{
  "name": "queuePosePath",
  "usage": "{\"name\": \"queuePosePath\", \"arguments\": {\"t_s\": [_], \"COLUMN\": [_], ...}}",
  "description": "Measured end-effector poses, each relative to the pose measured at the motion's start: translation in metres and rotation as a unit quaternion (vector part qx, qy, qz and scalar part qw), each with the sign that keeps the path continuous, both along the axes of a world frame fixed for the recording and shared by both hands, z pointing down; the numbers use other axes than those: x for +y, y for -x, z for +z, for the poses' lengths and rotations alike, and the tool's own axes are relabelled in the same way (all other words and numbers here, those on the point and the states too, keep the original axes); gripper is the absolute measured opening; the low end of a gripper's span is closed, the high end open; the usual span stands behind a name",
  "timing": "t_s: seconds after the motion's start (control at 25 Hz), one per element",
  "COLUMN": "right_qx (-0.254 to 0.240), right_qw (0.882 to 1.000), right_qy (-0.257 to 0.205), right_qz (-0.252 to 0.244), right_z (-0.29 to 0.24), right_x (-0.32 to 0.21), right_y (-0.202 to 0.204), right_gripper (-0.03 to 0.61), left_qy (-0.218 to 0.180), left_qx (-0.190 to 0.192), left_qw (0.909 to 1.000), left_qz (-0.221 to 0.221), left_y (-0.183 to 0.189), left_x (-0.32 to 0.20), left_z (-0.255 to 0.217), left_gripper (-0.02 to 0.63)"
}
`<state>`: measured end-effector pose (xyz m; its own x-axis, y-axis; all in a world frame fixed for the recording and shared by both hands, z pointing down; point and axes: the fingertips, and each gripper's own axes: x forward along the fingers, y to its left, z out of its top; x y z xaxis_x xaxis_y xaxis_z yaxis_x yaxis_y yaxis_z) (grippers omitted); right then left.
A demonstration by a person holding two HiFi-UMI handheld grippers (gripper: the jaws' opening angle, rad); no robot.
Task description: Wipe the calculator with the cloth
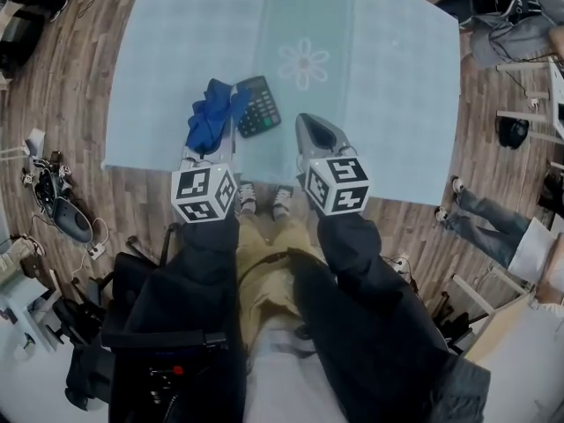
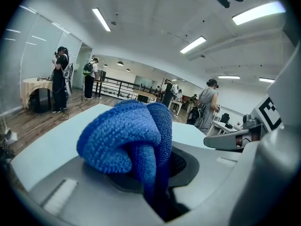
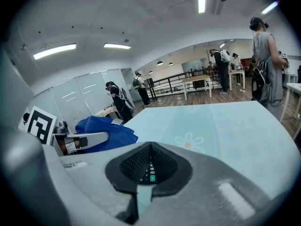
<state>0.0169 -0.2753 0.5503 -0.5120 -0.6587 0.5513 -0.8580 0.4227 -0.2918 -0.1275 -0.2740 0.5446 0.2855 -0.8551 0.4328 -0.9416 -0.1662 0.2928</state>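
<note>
Sleeved arms [image 1: 210, 263] are reaching over the tabletop's [image 1: 388, 77] 6 o'clock edge: left gripper [image 1: 210, 144] is clamping its jaws on the blue cloth [image 1: 211, 115] just at 9 o'clock of the calculator [image 1: 258, 106], seemingly ready to wipe; right gripper [image 1: 319, 135], jaws together and empty, is hovering at its 4 o'clock.

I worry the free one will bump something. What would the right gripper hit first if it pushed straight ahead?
Probably the calculator: its keys show just past the shut tips of the right gripper. Depth is unclear; it may pass over onto the table.
</note>
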Motion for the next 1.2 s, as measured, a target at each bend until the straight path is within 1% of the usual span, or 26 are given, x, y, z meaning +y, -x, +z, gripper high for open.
{"name": "queuePosePath", "arguments": {"t_s": [0.24, 0.4, 0.52, 0.6, 0.72, 0.8, 0.84, 0.96, 1.2], "right_qx": [0.004, 0.009, 0.01, 0.011, 0.013, 0.013, 0.013, 0.012, 0.01], "right_qw": [1.0, 0.999, 0.999, 0.999, 0.998, 0.998, 0.998, 0.997, 0.997], "right_qy": [0.023, 0.03, 0.034, 0.039, 0.047, 0.052, 0.054, 0.059, 0.064], "right_qz": [0.009, 0.018, 0.026, 0.032, 0.038, 0.041, 0.043, 0.044, 0.046], "right_z": [0.029, 0.041, 0.046, 0.051, 0.061, 0.067, 0.069, 0.073, 0.077], "right_x": [-0.011, -0.018, -0.02, -0.02, -0.02, -0.019, -0.019, -0.016, -0.011], "right_y": [-0.007, -0.013, -0.021, -0.026, -0.03, -0.032, -0.033, -0.033, -0.031], "right_gripper": [-0.002, -0.002, -0.002, -0.002, -0.002, -0.002, -0.002, -0.002, -0.002], "left_qy": [0.01, 0.001, -0.011, -0.024, -0.047, -0.045, -0.038, -0.008, 0.038], "left_qx": [-0.03, -0.076, -0.118, -0.158, -0.228, -0.26, -0.268, -0.27, -0.244], "left_qw": [0.9995, 0.997, 0.9928, 0.9866, 0.9695, 0.9584, 0.9543, 0.9483, 0.9414], "left_qz": [0.004, 0.009, 0.018, 0.034, 0.076, 0.11, 0.126, 0.167, 0.229], "left_y": [0.004, 0.009, 0.01, 0.009, 0.002, -0.007, -0.012, -0.028, -0.051], "left_x": [-0.019, -0.037, -0.049, -0.058, -0.069, -0.072, -0.072, -0.063, -0.034], "left_z": [0.026, 0.036, 0.043, 0.048, 0.059, 0.074, 0.083, 0.113, 0.151], "left_gripper": [0.069, 0.069, 0.067, 0.068, 0.067, 0.067, 0.067, 0.067, 0.067]}}
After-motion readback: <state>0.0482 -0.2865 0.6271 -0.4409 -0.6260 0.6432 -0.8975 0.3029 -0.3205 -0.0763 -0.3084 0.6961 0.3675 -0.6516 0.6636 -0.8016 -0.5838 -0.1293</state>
